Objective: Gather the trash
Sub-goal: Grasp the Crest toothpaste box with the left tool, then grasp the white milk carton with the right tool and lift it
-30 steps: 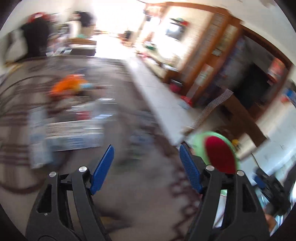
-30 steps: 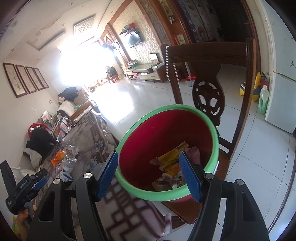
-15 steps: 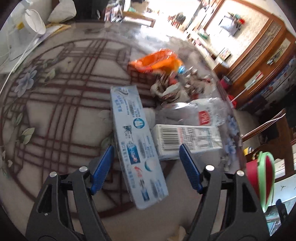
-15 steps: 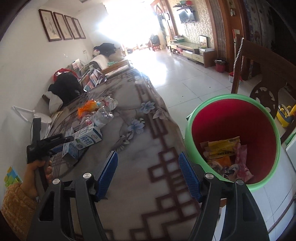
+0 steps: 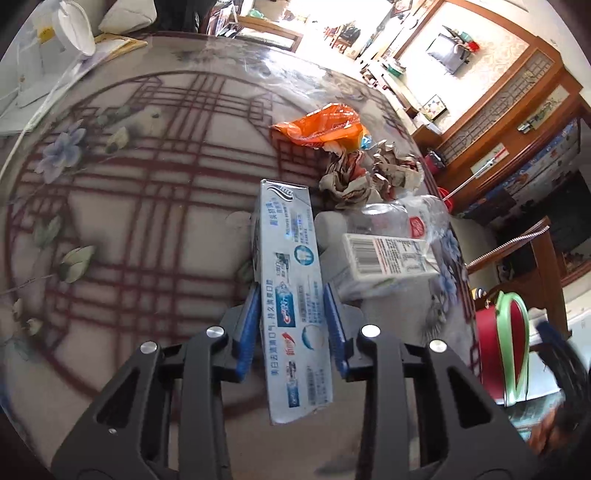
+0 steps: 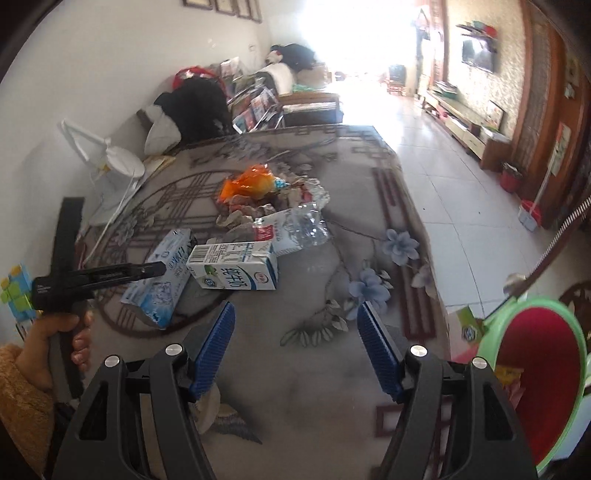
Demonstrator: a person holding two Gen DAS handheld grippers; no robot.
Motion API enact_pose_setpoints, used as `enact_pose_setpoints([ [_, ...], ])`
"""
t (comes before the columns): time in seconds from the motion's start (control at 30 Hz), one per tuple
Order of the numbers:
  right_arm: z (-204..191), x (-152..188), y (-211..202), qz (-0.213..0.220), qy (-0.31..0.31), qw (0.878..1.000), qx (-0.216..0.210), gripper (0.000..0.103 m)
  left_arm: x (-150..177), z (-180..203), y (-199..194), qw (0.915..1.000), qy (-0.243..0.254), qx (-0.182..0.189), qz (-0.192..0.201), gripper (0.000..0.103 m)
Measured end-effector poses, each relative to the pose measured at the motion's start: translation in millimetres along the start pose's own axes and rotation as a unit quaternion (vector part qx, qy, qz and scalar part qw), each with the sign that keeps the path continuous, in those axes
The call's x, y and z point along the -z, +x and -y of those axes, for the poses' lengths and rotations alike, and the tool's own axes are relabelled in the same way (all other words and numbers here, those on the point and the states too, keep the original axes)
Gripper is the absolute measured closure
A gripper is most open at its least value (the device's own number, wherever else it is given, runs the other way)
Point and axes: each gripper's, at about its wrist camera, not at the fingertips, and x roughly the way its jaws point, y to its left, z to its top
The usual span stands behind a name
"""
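Patterned glass-topped tabletop (image 5: 147,206) carries the litter; the left gripper (image 5: 291,325) is closing on the long pale-blue cardboard toothpaste box (image 5: 291,280) (near one end), so it may pivot loose. Right gripper (image 6: 295,347) hangs open, empty.

A patterned tablecloth-covered table (image 6: 332,387) carries a milk carton (image 6: 234,267), crushed bottle (image 6: 303,225), orange wrapper (image 6: 247,182) and crumpled paper (image 5: 347,173).

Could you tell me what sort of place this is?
Most likely a home living and dining room: a patterned table strewn with trash, a wall-mounted television above a low cabinet, and framed pictures.
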Motion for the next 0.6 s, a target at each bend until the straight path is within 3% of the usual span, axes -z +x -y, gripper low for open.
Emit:
enact_pose_setpoints([
  [0.13, -37, -28, 39, -0.033, -0.116, 0.993, 0.002, 0.036, 22, -20, -42, 0.9995, 0.009, -0.019, 0.023, 0.07],
  [0.23, -61, -40, 77, -0.069, -0.191, 0.979, 0.006, 0.036, 36, -35, -52, 0.9989, 0.0, -0.032, 0.034, 0.07],
  [0.4, -96, -45, 125, -0.123, -0.299, 0.946, 0.008, 0.037, 37, -44, -42, 0.9993, -0.025, -0.012, 0.024, 0.068],
  [0.6, -120, -46, 163, -0.164, -0.386, 0.907, 0.037, 0.037, 34, -50, -40, 0.9991, -0.027, -0.021, 0.025, 0.066],
])
